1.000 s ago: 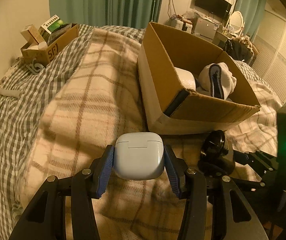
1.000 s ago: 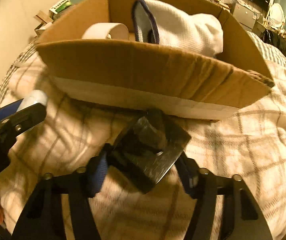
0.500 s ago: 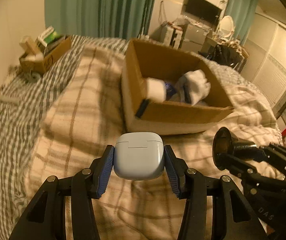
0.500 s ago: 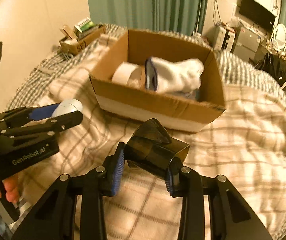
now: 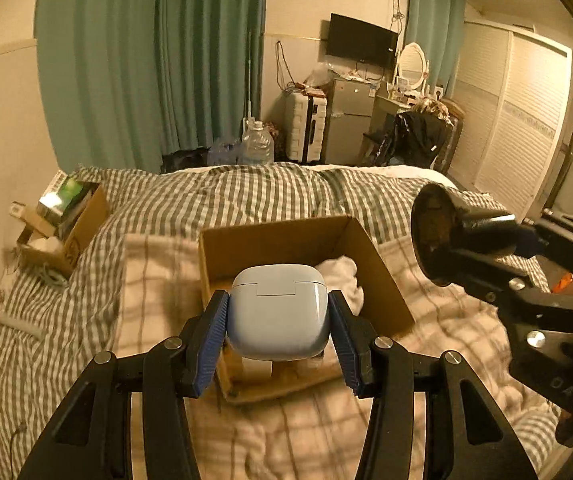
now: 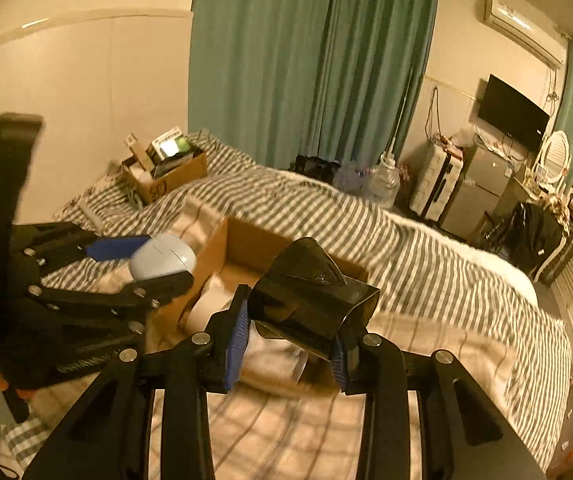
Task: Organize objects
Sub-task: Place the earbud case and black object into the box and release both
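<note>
earbud case [image 5: 279, 311] clamped in left claw [image 5: 278, 336], above box [image 5: 382, 280]

Bed [image 5: 270, 188]: covered by a grey-and-white checked duvet [image 5: 246, 196]. A cream plaid blanket [image 5: 154, 280] lies over the duvet on the near part. An open cardboard box [image 5: 386, 280] stands on the plaid blanket, white cloth inside. A smaller cardboard box [image 5: 82, 224], filled with packets, sits on the duvet by the wall at far left. A pale tube-like item [image 5: 20, 326], too blurred to identify, lies on the duvet near the left edge.
</note>
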Available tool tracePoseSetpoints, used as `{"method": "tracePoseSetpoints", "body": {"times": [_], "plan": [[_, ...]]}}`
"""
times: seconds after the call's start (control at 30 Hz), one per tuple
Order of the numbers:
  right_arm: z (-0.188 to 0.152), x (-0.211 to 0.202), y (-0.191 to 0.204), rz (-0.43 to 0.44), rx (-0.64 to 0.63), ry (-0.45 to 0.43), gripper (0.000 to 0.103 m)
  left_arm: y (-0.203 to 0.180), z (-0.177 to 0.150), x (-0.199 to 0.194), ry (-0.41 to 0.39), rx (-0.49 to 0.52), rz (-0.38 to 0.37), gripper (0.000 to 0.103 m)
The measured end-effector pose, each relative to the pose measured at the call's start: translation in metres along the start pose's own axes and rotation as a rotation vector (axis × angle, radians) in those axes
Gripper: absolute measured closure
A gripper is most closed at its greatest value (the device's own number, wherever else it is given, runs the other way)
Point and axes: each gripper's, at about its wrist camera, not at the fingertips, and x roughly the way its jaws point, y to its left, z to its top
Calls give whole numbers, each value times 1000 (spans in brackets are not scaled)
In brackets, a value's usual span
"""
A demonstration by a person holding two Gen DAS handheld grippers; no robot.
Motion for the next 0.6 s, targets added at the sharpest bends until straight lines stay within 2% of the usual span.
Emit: {"method": "tracePoseSetpoints", "body": {"times": [0.23,0.6], "plan": [[15,48,-21,43,16,5,69,5,6,59,34,-47,0,53],[-3,145,-50,144,126,65,69,10,-13,132,85,-26,34,52]]}}
